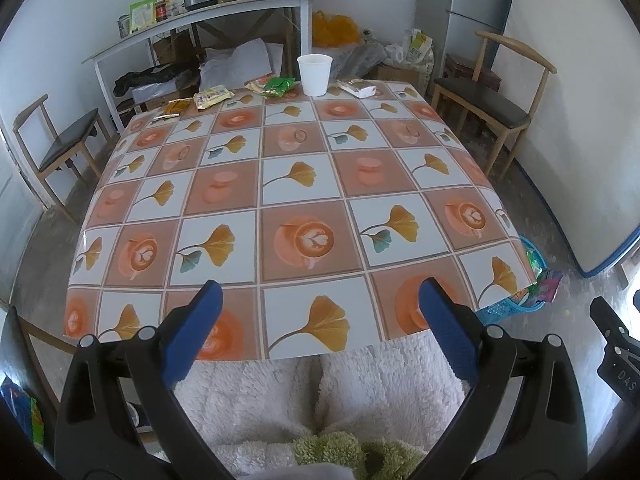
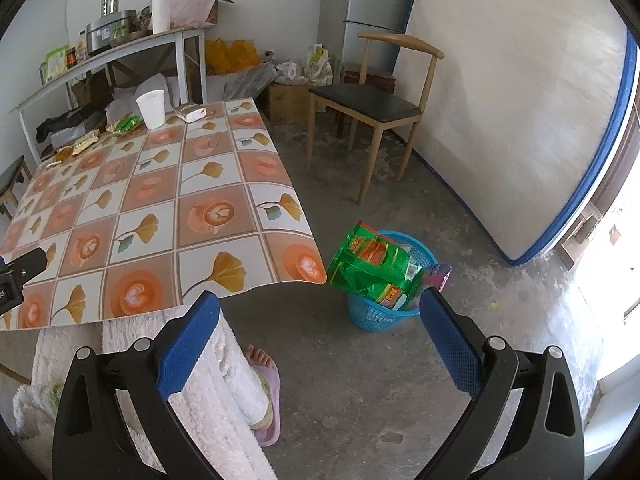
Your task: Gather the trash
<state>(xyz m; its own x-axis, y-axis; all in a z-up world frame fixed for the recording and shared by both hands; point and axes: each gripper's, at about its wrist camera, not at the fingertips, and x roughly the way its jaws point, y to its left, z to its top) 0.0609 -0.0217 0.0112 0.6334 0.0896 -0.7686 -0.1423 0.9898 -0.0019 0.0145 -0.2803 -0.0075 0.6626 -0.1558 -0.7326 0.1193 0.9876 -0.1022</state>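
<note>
Green wrapper (image 2: 374, 266) in basket (image 2: 374, 316), apparently.

Table covering (image 1: 280, 184): glossy, smooth printed plastic sheet. Basket (image 2: 374, 314): blue perforated plastic, holding shiny green foil-look wrapper (image 2: 372, 268); cup (image 1: 314, 75) matt white, likely paper. Gripper finger pads (image 1: 196, 336) textured blue, arms smooth black plastic; floor (image 2: 400, 380) rough, matt concrete

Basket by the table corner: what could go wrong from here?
1. The blue basket looks overfull: the big green bag sticks up above the rim, so more trash may slide off or tip it.
2. The leftover wrappers and paper cup sit at the table's far edge, so reaching across may knock the upright cup over.
</note>
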